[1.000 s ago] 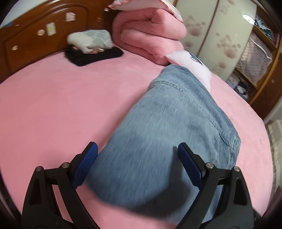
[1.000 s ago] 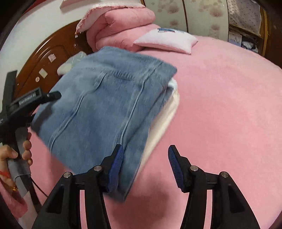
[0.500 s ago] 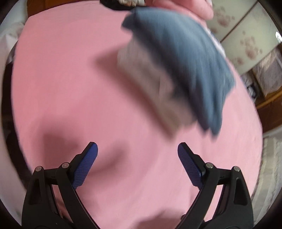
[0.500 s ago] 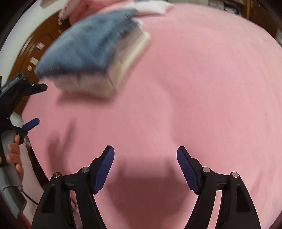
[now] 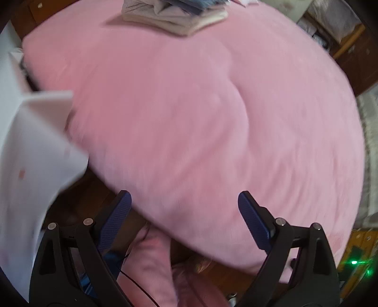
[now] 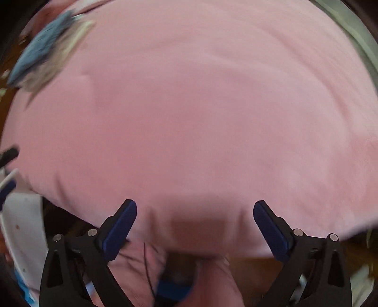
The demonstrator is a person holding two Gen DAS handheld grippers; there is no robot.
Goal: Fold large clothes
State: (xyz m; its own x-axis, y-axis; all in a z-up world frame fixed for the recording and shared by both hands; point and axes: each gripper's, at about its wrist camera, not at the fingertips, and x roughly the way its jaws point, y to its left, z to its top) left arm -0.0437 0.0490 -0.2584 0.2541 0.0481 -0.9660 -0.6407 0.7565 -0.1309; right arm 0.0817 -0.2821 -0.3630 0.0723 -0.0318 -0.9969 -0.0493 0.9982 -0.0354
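Now, near to far:
Right tool [image 6: 195, 223]: jaws opening, nothing between; keep it clear of the bed edge.
Left tool [image 5: 184, 211]: spread, empty.
Bed [image 5: 200, 106]: bare middle, lay your next garment flat here.
Folded stack [image 5: 174, 16]: far side, jeans [image 6: 40, 52] on top; leave undisturbed.

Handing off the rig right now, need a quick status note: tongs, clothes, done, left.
Left tongs: open, empty, over the near edge of the pink bed.
Right tongs: jaws opening, nothing between them, also at the near edge.
Clothes: folded jeans sit on top of a folded pale garment, stacked at the far side of the bed.
Done: jeans folded and stacked.
Left: no unfolded garment shows in either view; a white thing at the left is too blurred to name. Look for the next piece.
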